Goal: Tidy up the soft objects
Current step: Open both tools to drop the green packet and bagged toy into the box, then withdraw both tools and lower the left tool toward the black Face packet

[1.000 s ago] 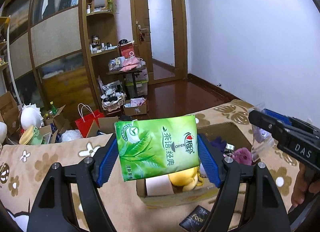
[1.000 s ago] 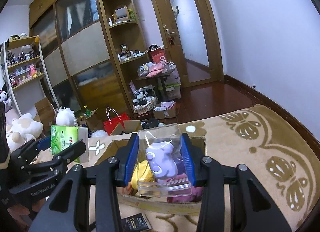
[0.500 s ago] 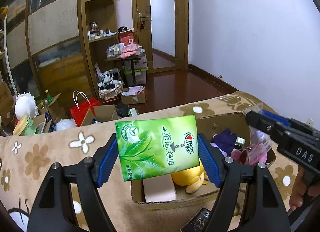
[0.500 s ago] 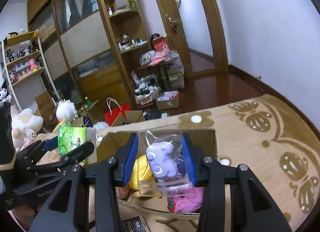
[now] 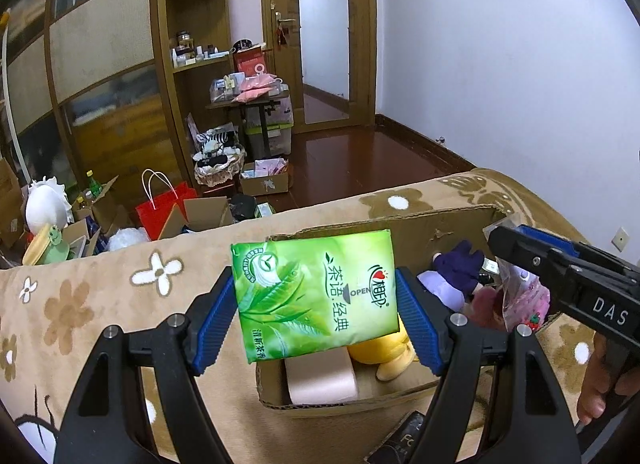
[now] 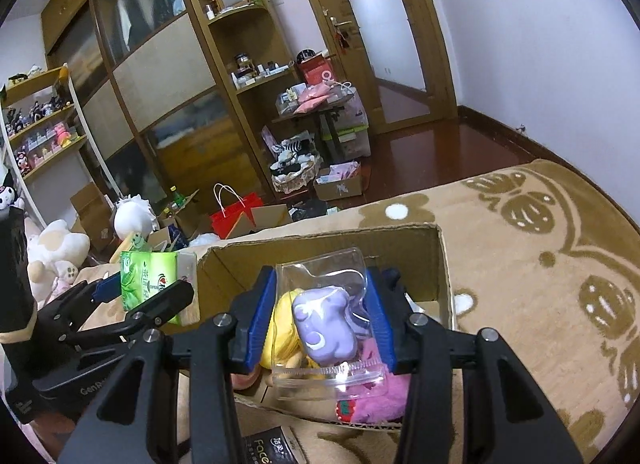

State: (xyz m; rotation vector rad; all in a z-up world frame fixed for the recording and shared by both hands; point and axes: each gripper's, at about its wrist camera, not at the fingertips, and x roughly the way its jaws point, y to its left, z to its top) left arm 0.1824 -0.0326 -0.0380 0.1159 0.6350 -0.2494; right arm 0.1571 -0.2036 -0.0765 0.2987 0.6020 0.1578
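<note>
Cardboard box (image 6: 442, 264) on blanket (image 6: 540, 264) holds plush toys (image 5: 456, 276).

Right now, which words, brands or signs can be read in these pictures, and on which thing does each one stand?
"OPEN": green plastic tissue pack in the left gripper, beside Chinese characters.
"DAS": black body of the right gripper.
"Face", cut off: black flat packet before the brown cardboard box.
"Gen", cut off: left gripper's black body.
Shelf labels: too small to read.

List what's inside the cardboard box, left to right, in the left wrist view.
Beige roll → yellow plush → dark purple plush → clear bag between the right tool's opening jaws. The tissue pack in the left tool overlaps the first two, so it is left out.
</note>
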